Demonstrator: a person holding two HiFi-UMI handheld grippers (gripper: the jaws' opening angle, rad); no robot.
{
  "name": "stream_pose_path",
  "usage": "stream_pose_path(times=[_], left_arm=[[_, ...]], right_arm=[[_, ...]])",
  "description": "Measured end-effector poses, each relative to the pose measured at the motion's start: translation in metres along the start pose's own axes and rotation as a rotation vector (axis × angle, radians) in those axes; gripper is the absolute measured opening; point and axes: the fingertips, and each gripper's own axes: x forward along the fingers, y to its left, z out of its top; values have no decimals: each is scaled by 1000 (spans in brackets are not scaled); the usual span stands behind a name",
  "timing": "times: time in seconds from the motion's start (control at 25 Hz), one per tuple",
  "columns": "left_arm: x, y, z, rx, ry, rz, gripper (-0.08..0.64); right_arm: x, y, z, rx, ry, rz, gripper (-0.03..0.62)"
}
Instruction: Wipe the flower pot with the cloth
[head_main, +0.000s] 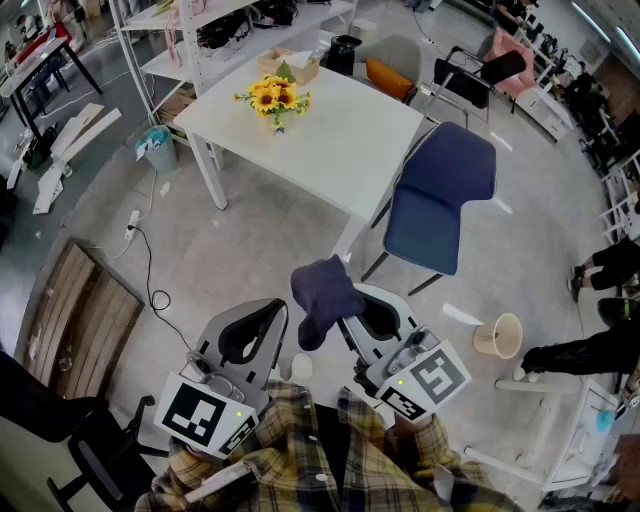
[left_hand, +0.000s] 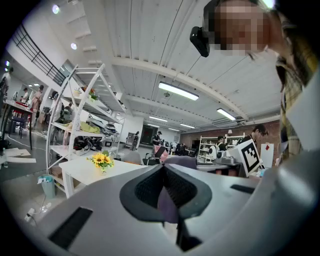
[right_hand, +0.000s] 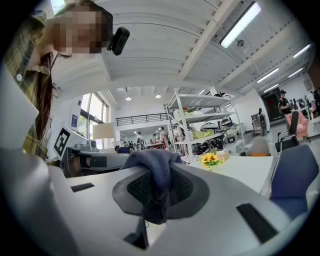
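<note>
A pot of yellow sunflowers (head_main: 277, 100) stands on the far side of a white table (head_main: 350, 140), well ahead of both grippers; it also shows small in the left gripper view (left_hand: 102, 160) and the right gripper view (right_hand: 211, 159). My right gripper (head_main: 338, 312) is shut on a dark blue cloth (head_main: 322, 295), which bunches over its closed jaws (right_hand: 152, 167) and hangs down between them. My left gripper (head_main: 275, 312) is held level beside it, shut with nothing in it (left_hand: 165, 170). Both are held close to the person's body, above the floor.
A blue chair (head_main: 440, 195) stands at the table's near right corner. White shelving (head_main: 200, 40) and a small bin (head_main: 157, 145) are at the far left. A cable (head_main: 150, 280) and a wooden board (head_main: 75, 310) lie on the floor at left, a beige cup-like thing (head_main: 498, 335) at right.
</note>
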Motion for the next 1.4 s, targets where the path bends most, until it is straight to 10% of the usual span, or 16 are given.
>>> stream_pose_path(times=[0.88,1.4], left_arm=[[19,-12,-13,-8,7,31,9],[46,86,13,3,4,27,9]], right_arm=[[-17,-28,-8,55,-12,3,28],[83,-50,1,49,4,-2,27]])
